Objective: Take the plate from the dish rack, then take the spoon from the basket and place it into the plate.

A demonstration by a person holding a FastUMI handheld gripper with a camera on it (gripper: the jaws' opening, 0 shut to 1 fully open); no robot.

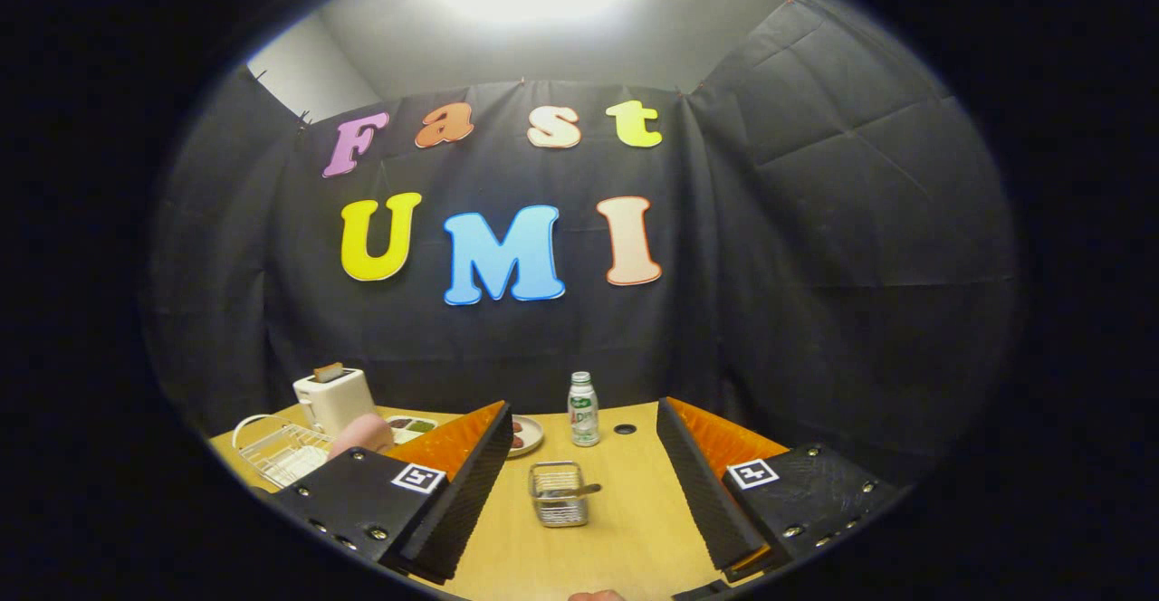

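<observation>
My gripper (582,406) is open, with its fingers spread wide above the wooden table (625,529) and nothing between them. A small wire mesh basket (558,494) stands on the table between the fingers, nearer the left one. The spoon's handle (584,491) sticks out over the basket's right rim. The white wire dish rack (279,453) sits far left, beyond the left finger. A pink rounded object (360,435), perhaps the plate, is at the rack's right end, partly hidden by that finger.
A white toaster (333,399) with a slice of toast stands behind the rack. Near the black cloth wall are a compartment tray (412,424), a small dish with food (527,435), a bottle (583,409) and a cable hole (625,428).
</observation>
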